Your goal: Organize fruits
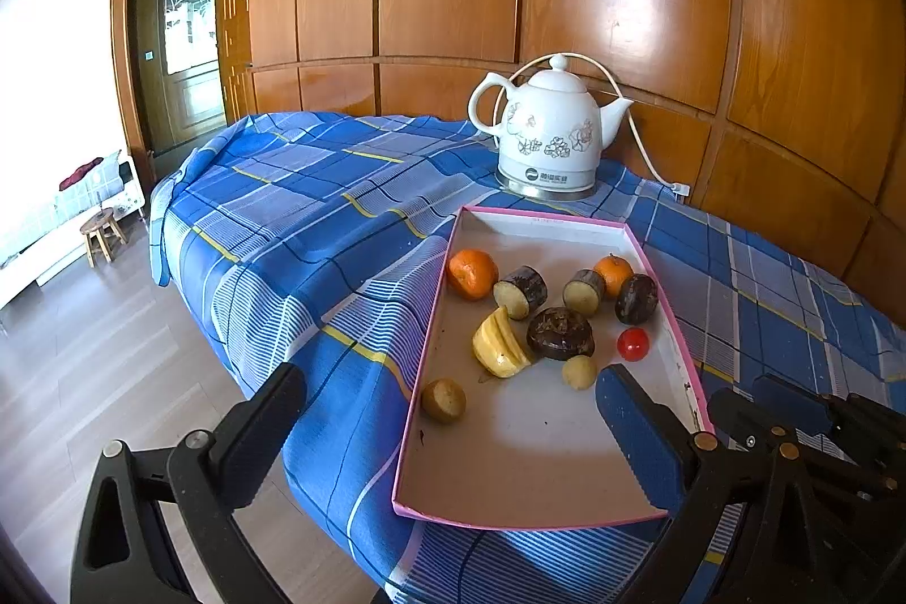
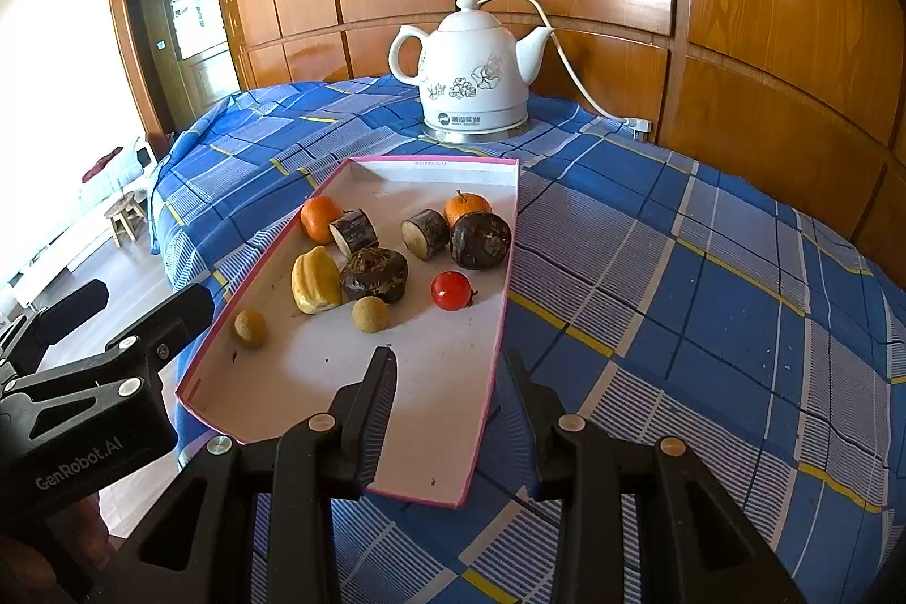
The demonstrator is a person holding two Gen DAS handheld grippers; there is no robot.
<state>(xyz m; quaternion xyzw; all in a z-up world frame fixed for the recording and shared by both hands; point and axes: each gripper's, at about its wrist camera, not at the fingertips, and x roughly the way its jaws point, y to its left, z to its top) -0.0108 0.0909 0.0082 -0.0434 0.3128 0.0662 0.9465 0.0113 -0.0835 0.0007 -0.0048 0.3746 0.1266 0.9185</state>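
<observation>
A pink-rimmed white tray (image 1: 566, 222) (image 2: 504, 321) lies on the blue checked cloth. In it are two oranges (image 1: 471, 273) (image 2: 320, 219), two cut dark-skinned pieces (image 1: 521, 291) (image 2: 426, 232), two dark round fruits (image 1: 559, 333) (image 2: 480, 240), a yellow ridged fruit (image 1: 500, 342) (image 2: 313, 280), a red tomato (image 1: 632, 343) (image 2: 451, 290) and two small tan fruits (image 1: 443, 399) (image 2: 370, 313). My left gripper (image 1: 447, 414) is open and empty above the tray's near left side. My right gripper (image 2: 450, 377) is open and empty, straddling the tray's right rim. The left gripper also shows in the right wrist view (image 2: 153, 304).
A white floral kettle (image 1: 546, 128) (image 2: 473, 72) on its base stands behind the tray, its cord running to a plug (image 2: 637, 124) by the wooden wall. The cloth's edge drops to the floor at left, where a small stool (image 1: 102, 230) stands.
</observation>
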